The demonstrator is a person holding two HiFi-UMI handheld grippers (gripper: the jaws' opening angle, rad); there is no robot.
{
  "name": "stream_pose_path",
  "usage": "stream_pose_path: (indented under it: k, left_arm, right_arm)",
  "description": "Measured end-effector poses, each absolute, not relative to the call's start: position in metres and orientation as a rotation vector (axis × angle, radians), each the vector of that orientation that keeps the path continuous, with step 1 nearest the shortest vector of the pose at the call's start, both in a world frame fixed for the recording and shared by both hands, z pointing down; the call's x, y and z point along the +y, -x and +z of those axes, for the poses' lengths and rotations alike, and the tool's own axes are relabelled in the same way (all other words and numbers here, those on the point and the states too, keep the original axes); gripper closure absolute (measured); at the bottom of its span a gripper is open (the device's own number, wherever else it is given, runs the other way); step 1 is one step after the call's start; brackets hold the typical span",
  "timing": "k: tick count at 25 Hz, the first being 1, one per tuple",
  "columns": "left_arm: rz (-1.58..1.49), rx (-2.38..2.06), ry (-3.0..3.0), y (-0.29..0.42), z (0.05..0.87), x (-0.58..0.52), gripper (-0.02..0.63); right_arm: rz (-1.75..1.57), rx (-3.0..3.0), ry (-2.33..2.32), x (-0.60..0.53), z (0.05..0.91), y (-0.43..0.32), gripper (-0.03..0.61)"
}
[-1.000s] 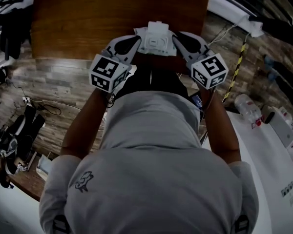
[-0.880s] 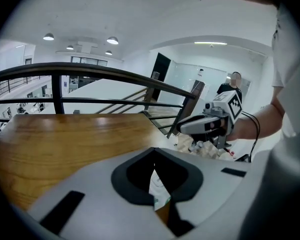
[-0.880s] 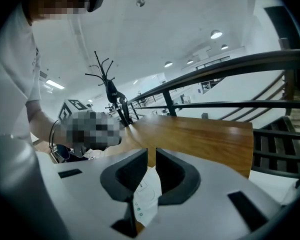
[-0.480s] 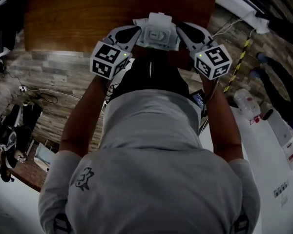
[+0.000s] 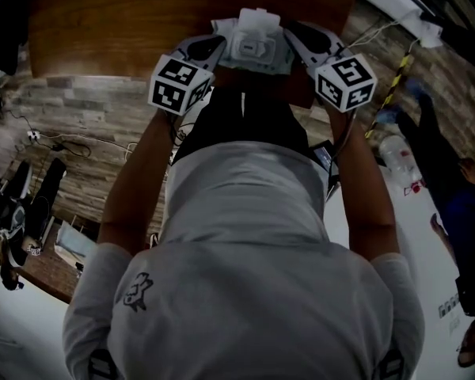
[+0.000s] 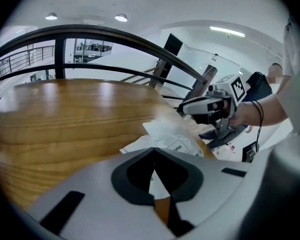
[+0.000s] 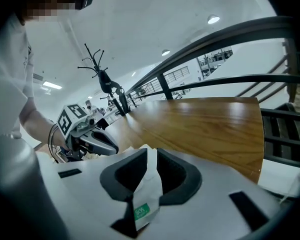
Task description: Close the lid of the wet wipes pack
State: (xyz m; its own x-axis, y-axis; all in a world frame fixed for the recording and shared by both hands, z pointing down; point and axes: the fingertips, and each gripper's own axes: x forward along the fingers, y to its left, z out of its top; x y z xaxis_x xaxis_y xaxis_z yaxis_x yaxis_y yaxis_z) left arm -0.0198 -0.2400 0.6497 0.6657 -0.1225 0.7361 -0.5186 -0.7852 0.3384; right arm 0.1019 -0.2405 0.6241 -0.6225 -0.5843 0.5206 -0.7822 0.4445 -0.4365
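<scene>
The white wet wipes pack (image 5: 257, 44) hangs between my two grippers over the near edge of the wooden table (image 5: 119, 22). My left gripper (image 5: 222, 44) is shut on the pack's left end, and a thin white flap (image 6: 157, 181) is pinched between its jaws. The pack's top with an "OPEN" label (image 6: 176, 147) shows just beyond them. My right gripper (image 5: 291, 36) is shut on the pack's right end (image 7: 146, 184), where a green label sits between the jaws. Whether the lid is up or down I cannot tell.
The wooden table (image 7: 200, 124) stretches away past the pack, with a dark railing (image 6: 115, 34) behind it. Cables and gear lie on the floor at the left (image 5: 32, 204). At the right stand a white table with a bottle (image 5: 396, 158) and a person in blue (image 5: 451, 212).
Both grippers have sunk together with the pack held between them, moving toward the top of the head view and closer to the table. A person in blue has come into view at the right.
</scene>
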Motion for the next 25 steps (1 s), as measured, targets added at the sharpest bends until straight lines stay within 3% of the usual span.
stream_pose_path:
  k: [6,25]
  left_arm:
    - [1.022,-0.495,-2.302,0.022,0.664,-0.238,0.604]
    - [1.028,-0.502,-2.252,0.028,0.68,-0.239,0.604]
  right_arm:
    - [1.021,-2.392,-1.13,-0.242,0.64,-0.1,0.483]
    - [1.133,-2.381,-1.008,-0.252,0.672,-0.081,0.417]
